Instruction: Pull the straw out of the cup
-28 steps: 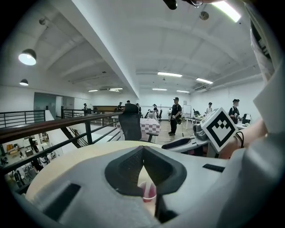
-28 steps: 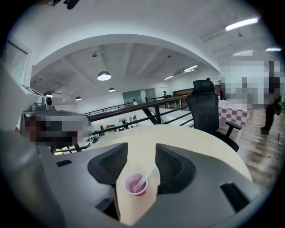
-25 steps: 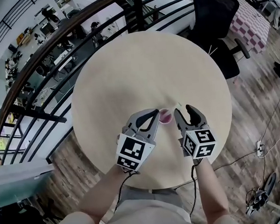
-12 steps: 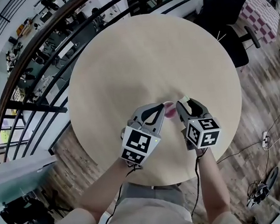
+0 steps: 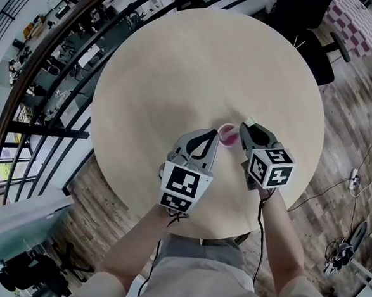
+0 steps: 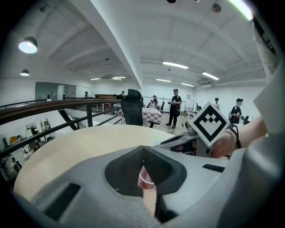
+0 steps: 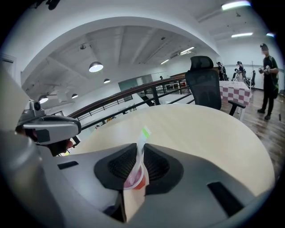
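Note:
A small cup of pink liquid stands on the round beige table, near its front. A pale straw with a green tip rises from the cup. My right gripper is at the cup's right side. Its jaws are closing, and in the right gripper view the pads meet the straw on both sides. My left gripper has its jaws together, tips against the cup's left rim; I cannot tell if they touch. Through its hollow the cup shows below the tips.
A black office chair stands behind the table, and a dark railing curves past its left side. A checkered table is at the far right. Several people stand far off. Cables lie on the wooden floor.
The right jaws have gone from wide open to nearly together round the straw. Both grippers have sunk toward the cup. The left jaws look the same.

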Demonstrator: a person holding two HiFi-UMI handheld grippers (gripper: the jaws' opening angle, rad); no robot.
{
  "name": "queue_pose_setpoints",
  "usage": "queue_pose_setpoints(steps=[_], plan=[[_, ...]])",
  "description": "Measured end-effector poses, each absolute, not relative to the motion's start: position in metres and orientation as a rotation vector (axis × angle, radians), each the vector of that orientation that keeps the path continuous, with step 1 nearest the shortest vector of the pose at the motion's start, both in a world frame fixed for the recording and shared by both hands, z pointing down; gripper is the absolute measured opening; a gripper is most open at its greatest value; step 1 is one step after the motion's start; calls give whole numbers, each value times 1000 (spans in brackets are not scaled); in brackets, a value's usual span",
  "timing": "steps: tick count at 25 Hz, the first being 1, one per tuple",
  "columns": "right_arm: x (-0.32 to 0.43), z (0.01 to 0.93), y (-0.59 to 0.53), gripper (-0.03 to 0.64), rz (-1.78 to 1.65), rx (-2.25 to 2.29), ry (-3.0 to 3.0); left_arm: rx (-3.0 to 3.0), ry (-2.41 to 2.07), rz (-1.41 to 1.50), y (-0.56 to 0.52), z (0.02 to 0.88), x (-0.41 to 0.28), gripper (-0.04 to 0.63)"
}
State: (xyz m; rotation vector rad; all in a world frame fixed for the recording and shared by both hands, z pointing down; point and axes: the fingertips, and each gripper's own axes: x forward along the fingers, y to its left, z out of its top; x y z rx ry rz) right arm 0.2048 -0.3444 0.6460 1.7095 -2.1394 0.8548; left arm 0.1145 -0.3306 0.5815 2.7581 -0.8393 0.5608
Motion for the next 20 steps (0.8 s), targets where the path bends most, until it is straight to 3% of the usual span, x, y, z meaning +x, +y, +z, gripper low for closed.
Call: queue_pose_setpoints(steps=[20], plan=[[194,476,-293,55,432,1828,-2274,2878,-887,348,-284,459,89,14]])
